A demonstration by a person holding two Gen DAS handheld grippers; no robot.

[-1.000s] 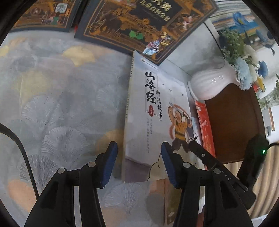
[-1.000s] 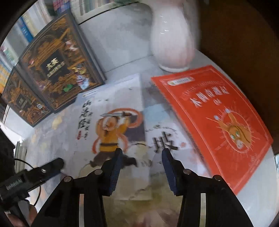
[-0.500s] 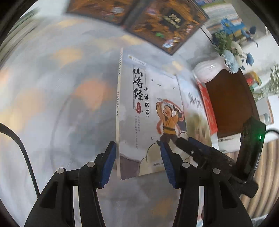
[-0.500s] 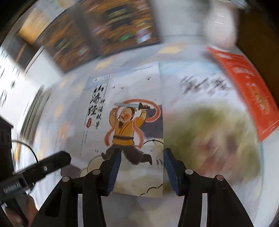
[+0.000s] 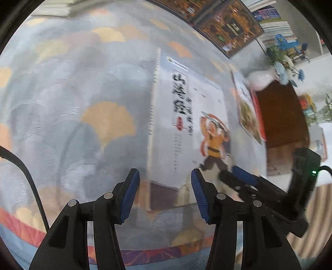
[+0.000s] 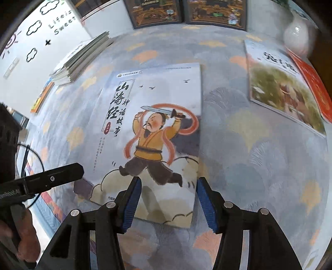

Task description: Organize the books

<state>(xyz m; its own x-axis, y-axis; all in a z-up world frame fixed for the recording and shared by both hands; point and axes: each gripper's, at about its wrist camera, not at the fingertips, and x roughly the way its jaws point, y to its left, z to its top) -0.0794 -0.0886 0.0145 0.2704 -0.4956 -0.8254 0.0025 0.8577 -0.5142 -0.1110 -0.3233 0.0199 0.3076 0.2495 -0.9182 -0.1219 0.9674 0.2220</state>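
A pale grey book with a sword-waving man in yellow [image 6: 153, 133] lies flat on the patterned cloth; it also shows in the left wrist view [image 5: 186, 128]. My right gripper [image 6: 168, 203] is open, its blue pads straddling the book's near edge. My left gripper [image 5: 164, 193] is open at the book's near left corner. A green-brown picture book [image 6: 282, 93] lies to the right on top of a red book [image 6: 311, 83]. A stack of thin books [image 6: 83, 58] sits at the far left.
Two dark ornate boxed books [image 6: 186, 10] stand against the back wall. A white vase [image 6: 296, 39] with blue flowers stands at the far right beside a brown wooden surface [image 5: 280, 120]. The left gripper [image 6: 51, 178] reaches in from the left in the right wrist view.
The grey book has slid left off the green-brown book, which is now uncovered to the right. Both grippers moved left with it; the book stack has come into view.
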